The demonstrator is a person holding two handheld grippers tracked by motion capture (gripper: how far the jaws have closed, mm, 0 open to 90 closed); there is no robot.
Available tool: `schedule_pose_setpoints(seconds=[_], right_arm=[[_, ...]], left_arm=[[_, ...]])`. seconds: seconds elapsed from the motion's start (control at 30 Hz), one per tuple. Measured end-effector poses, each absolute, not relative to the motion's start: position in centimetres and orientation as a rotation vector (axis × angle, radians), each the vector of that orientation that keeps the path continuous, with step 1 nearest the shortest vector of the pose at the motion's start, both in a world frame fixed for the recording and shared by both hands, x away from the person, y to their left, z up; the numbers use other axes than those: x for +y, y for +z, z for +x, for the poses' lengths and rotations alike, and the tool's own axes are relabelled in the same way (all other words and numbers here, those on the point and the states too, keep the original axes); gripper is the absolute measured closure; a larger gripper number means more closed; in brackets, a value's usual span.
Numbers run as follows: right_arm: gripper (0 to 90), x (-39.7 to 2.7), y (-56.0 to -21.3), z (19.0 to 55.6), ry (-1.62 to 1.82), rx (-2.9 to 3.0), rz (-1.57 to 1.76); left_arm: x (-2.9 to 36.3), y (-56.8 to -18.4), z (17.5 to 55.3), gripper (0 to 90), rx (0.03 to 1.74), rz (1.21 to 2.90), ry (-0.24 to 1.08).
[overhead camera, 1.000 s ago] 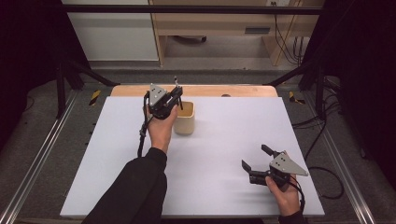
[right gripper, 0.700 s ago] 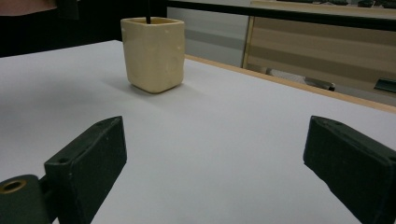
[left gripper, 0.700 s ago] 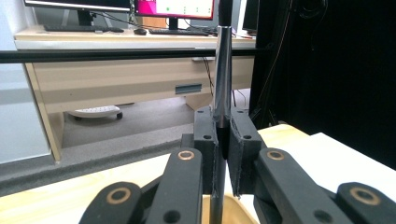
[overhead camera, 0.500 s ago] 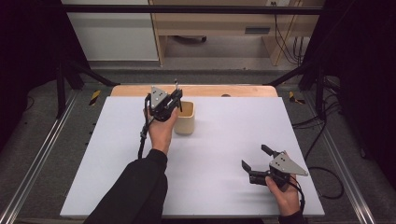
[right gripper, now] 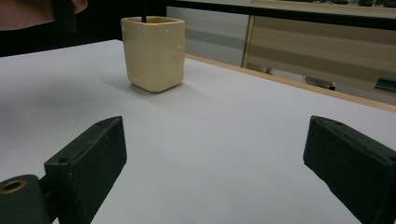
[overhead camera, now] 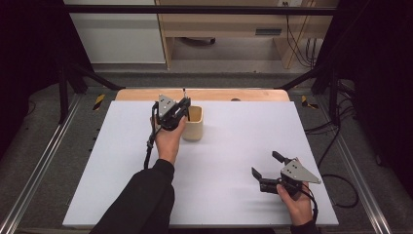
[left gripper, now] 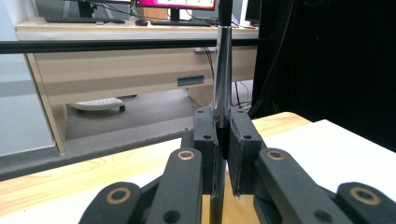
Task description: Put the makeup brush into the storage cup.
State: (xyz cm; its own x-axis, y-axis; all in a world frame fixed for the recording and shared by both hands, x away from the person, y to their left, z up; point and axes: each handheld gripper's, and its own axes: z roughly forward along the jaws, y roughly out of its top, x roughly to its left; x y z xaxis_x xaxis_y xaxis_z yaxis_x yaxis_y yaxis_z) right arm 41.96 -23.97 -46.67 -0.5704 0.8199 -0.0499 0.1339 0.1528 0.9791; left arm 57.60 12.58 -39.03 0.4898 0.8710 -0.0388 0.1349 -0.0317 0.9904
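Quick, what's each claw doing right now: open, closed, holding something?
Left claw: closed on a thin pen-like stick, over the cream cup.
Right claw: open, holding nothing.

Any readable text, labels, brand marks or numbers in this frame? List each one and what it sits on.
None can be read.
Monitor on the far desk, left gripper view: coloured screen content, too blurred to read.
Keyboard beside it: key markings too small.
Cream cup: plain, no print.
Pen clamped in the left gripper: no legible marking.
Right gripper, open: plate and jaws bear no lettering.
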Motion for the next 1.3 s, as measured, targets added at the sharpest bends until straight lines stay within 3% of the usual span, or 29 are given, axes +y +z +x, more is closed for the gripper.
schedule_pose_setpoints(seconds=[0.37, 0.4, 0.5, 0.6, 0.73, 1.3], right_arm=[[6.1, -23.9, -46.7, 41.9, 1.457, 1.834, 0.904], [6.1, -23.9, -46.7, 41.9, 1.457, 1.833, 0.903], [6.1, -23.9, -46.7, 41.9, 1.459, 1.832, 0.906], [6.1, -23.9, -46.7, 41.9, 1.459, 1.831, 0.902], [6.0, -23.8, -46.7, 41.9, 1.455, 1.833, 0.900], [5.9, -23.8, -46.6, 41.8, 1.465, 1.820, 0.903]], left_arm=[[12.8, -39.7, 57.1, 82.8, 0.927, 1.518, 0.748], [12.8, -39.7, 57.1, 80.4, 0.935, 1.510, 0.749], [12.9, -39.5, 56.8, 52.5, 0.955, 1.510, 0.772], [13.2, -39.4, 56.1, 33.5, 0.940, 1.517, 0.795], [13.6, -39.1, 55.3, 22.9, 0.916, 1.518, 0.800], [13.3, -38.9, 54.0, 9.2, 0.852, 1.561, 0.761]])
